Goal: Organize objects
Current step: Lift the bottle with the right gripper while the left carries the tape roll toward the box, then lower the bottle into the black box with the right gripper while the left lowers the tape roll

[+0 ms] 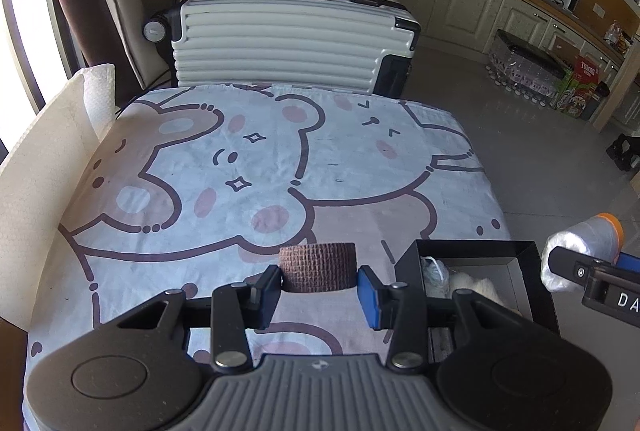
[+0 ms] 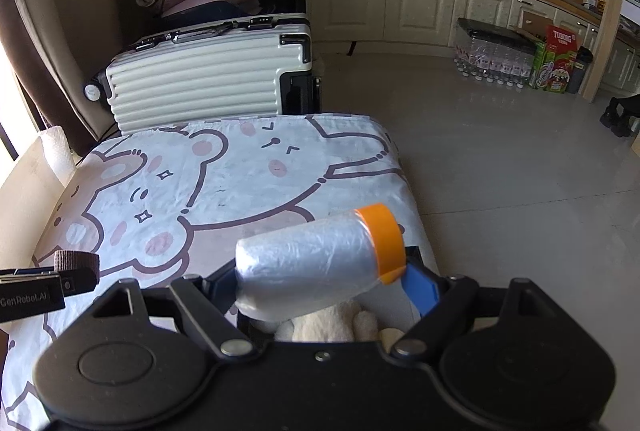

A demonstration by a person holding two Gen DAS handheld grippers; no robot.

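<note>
left wrist view: left tongs [image 1: 318, 289] are clamped on a brown bandage roll [image 1: 318, 267], lifted off the table [image 1: 248, 167], over its near edge
box: black open box [image 1: 476, 271] sits at the near right corner of the table, with some white fluffy stuff already inside
other hand: right tongs peek in at the far right, carrying a plastic-wrapped roll [image 1: 582, 247]
right wrist view: right tongs [image 2: 320, 285] stand wide, gripping that plastic-wrapped roll [image 2: 308, 267] sideways, orange end to the right, held right above the box
step in hand: looks like both hands are loaded and carrying to the box, right one closer
next move: I'd guess lower the wrapped roll beside the fluffy stuff, let go, then swing the brown roll right and over the box rim
</note>
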